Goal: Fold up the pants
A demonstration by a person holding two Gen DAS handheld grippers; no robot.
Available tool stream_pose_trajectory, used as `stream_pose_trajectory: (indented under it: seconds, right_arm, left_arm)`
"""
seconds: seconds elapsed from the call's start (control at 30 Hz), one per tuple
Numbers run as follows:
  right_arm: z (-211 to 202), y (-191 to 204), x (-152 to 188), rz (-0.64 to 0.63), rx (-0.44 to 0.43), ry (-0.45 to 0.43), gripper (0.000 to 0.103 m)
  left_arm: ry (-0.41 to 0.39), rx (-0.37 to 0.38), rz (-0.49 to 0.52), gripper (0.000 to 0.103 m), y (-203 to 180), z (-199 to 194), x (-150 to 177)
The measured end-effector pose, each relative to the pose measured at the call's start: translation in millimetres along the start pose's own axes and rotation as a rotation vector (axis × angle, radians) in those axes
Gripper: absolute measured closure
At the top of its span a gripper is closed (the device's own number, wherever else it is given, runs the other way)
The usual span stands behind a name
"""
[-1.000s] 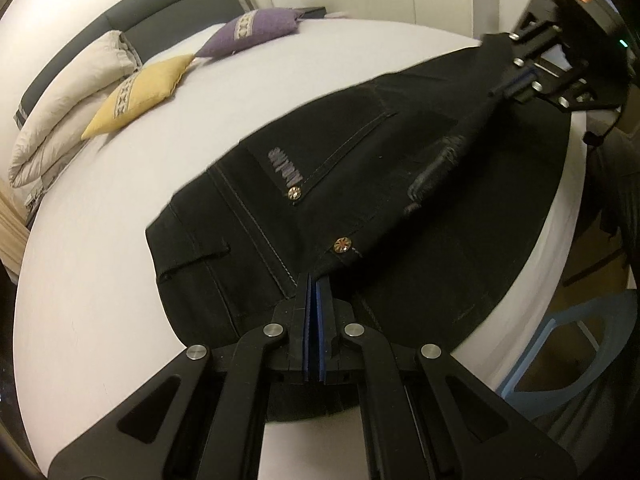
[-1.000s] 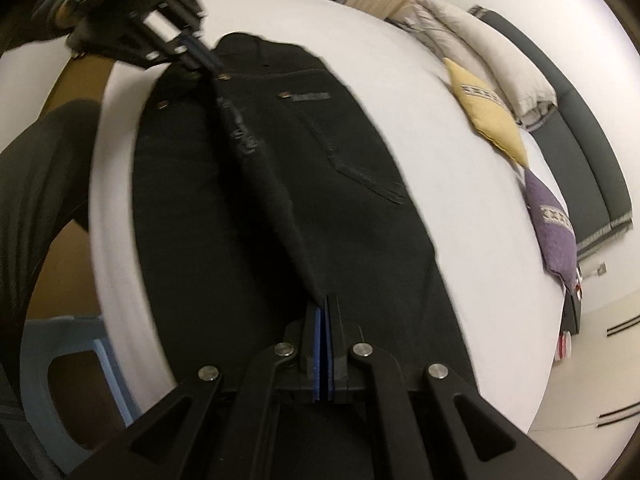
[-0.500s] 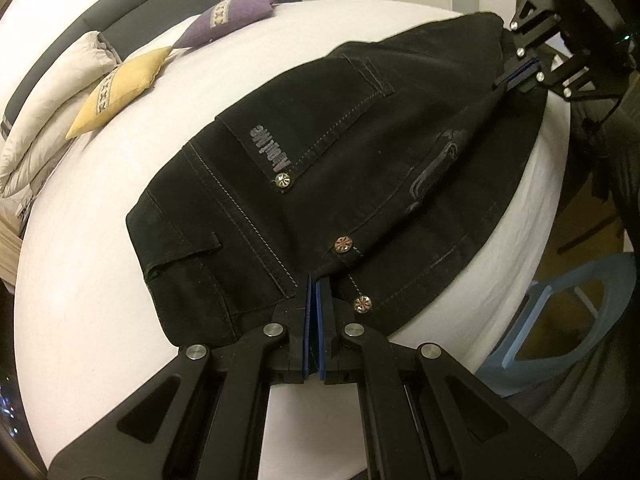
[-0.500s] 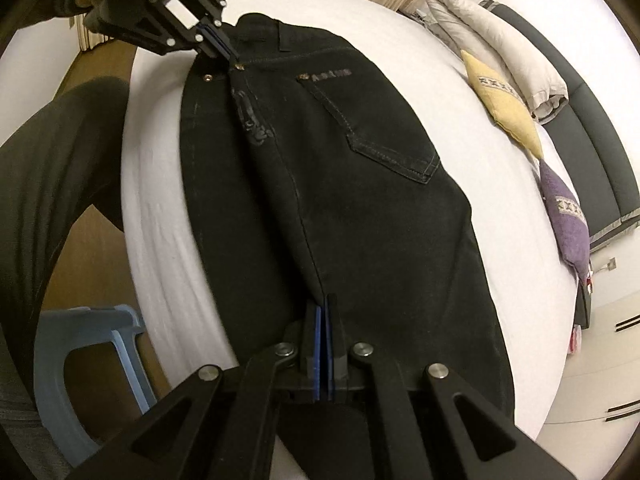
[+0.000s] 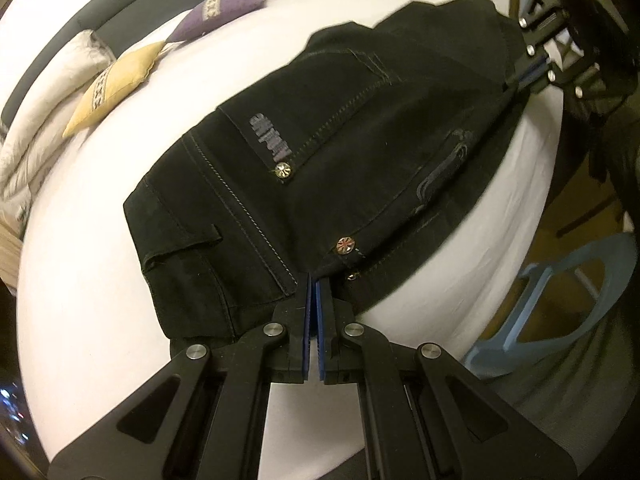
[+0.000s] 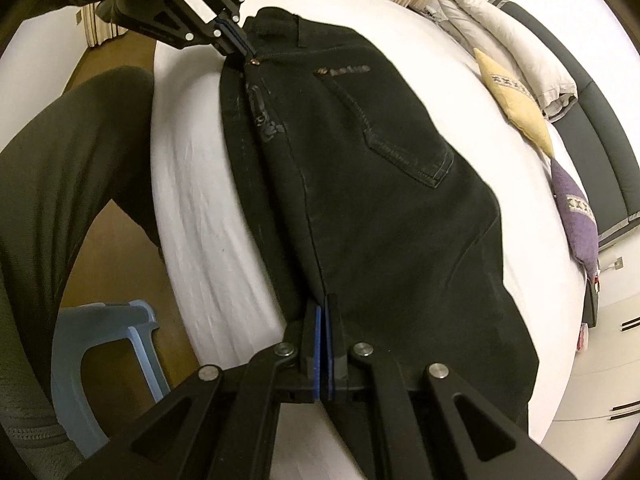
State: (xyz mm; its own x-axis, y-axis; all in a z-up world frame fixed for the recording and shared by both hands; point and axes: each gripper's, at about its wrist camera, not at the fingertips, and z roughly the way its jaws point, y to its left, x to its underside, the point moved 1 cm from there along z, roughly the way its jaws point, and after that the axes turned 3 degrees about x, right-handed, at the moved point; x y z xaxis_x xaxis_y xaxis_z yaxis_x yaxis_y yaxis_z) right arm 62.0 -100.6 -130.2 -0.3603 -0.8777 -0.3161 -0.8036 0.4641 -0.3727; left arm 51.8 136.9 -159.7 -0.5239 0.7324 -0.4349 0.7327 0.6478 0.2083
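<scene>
On the bed, my left gripper and right gripper both pinch the black pants along one fold.

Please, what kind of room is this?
Most likely a bedroom. The black pants lie on a white bed with a dark headboard, and a yellow pillow and a purple pillow rest near it.

Item count, bed scene

One pair of black pants; two grippers, left gripper and right gripper; two small cushions, one yellow cushion and one purple cushion; one folded white duvet; one blue plastic stool; three metal rivets visible on the pants.
</scene>
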Motion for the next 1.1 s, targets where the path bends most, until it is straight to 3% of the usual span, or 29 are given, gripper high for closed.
stream_pose_trajectory:
  seconds: [0.43,0.63,0.9,0.97,1.1]
  right_arm:
    - [17.3,17.1,3.7,-0.055,0.059,0.029,0.100]
    - [13.4,23.9,8.3,-0.064,0.099,-0.002,0.099]
    - [9.1,33.2,7.5,-0.087,0.161,-0.011,0.099]
    - [4.3,36.2,6.8,-0.097,0.165,-0.021,0.099]
    - [1.0,38.6,6.8,-0.094,0.167,-0.035,0.099]
  left_arm:
    - [-0.007,-0.052,0.007,0.100,-12.5,15.6,7.9]
    - [0.016,-0.067,-0.017,0.094,-15.1,-6.9,14.5]
    - [0.091,-0.111,-0.139,0.094,2.6,-15.8,29.9]
    - [0.061,-0.125,-0.174,0.094,5.8,-26.3,25.8]
    - [-0.091,-0.092,-0.298,0.094,12.6,-52.0,-7.2]
